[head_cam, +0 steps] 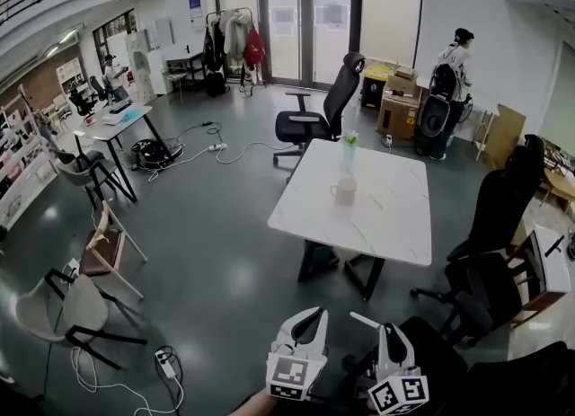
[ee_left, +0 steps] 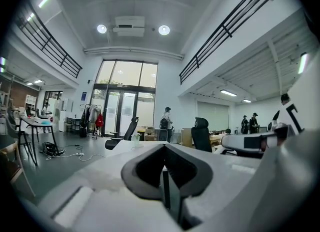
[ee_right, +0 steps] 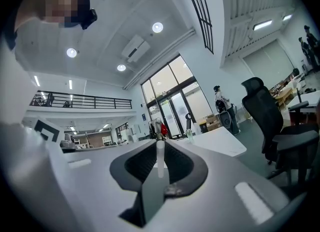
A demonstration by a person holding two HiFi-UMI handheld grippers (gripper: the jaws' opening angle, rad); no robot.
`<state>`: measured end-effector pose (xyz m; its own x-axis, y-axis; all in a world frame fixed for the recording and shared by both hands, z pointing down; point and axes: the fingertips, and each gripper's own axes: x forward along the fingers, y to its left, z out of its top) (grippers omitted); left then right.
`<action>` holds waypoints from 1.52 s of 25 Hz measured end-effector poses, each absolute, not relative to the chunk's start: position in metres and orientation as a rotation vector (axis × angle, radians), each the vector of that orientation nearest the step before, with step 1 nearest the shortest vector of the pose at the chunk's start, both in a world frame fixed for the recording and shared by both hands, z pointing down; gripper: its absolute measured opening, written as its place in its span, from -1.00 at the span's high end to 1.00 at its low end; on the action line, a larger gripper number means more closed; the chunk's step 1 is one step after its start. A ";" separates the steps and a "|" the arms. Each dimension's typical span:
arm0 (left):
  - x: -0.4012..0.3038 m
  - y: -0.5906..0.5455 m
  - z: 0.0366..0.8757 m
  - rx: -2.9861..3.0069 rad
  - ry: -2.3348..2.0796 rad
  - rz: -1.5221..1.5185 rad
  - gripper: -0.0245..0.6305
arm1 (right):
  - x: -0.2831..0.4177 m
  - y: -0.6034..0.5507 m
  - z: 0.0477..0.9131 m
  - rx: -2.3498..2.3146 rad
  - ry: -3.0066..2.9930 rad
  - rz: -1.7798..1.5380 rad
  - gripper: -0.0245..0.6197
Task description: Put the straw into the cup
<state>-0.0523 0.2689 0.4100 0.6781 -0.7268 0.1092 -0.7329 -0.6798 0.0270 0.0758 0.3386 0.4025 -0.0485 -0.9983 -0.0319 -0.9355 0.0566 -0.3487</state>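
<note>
A white cup (head_cam: 344,190) stands on the white marble table (head_cam: 386,216), with a small green-topped bottle (head_cam: 349,148) behind it. Both grippers hang low in the head view, well short of the table. My right gripper (head_cam: 388,326) is shut on a white straw (head_cam: 364,319), which sticks out to its left. The right gripper view shows the straw (ee_right: 160,157) standing upright between the jaws, with the table (ee_right: 220,144) far ahead. My left gripper (head_cam: 314,314) sits beside it, jaws together and holding nothing (ee_left: 165,186).
A black office chair (head_cam: 325,107) stands at the table's far end and more black chairs (head_cam: 499,216) crowd its right side. Chairs and desks (head_cam: 90,252) line the left. A power strip with cables (head_cam: 166,365) lies on the floor nearby. A person (head_cam: 454,68) stands at the back.
</note>
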 end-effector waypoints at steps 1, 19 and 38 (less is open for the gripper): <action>-0.049 0.261 0.413 2.814 -1.219 0.138 0.92 | 0.079 0.332 0.405 -1.967 2.070 -0.340 0.78; -0.025 -0.003 0.485 2.705 -1.232 0.316 0.92 | 0.100 0.058 0.471 -1.959 2.127 -0.538 0.78; 0.058 -0.182 0.460 2.795 -1.037 0.324 0.92 | 0.171 -0.108 0.430 -2.138 2.029 -0.477 0.78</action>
